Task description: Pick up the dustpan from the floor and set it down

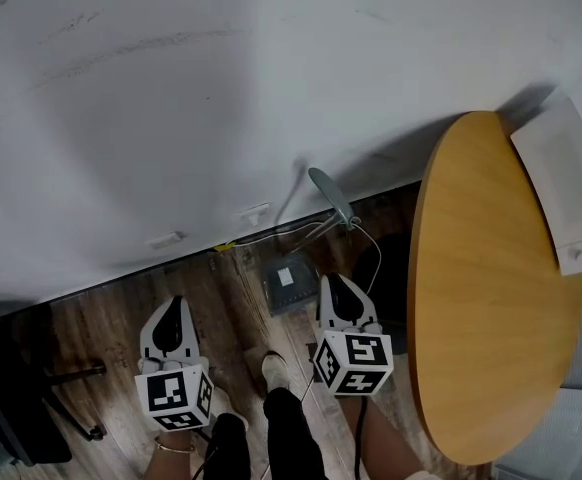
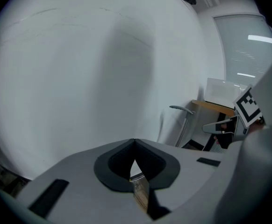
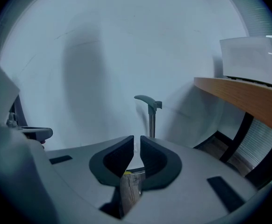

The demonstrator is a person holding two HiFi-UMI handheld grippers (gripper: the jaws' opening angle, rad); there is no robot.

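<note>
A grey long-handled dustpan stands on the wooden floor against the white wall; its pan [image 1: 287,285] lies flat and its handle [image 1: 331,197] rises upright. My right gripper [image 1: 334,282] hovers just right of the pan, shut and holding nothing. In the right gripper view the handle [image 3: 151,117] stands straight ahead beyond the closed jaws [image 3: 137,139]. My left gripper [image 1: 176,304] hangs further left over the floor, also shut and holding nothing. The left gripper view shows its jaws [image 2: 134,142] meeting at the tip, with the handle [image 2: 185,125] off to the right.
A round wooden table [image 1: 491,298] fills the right side, with a white box [image 1: 566,183] on its far edge. A black stand [image 1: 16,388] sits at the lower left. Wall sockets [image 1: 254,211] and a thin cable [image 1: 271,236] run along the skirting. The person's shoe [image 1: 276,371] is between the grippers.
</note>
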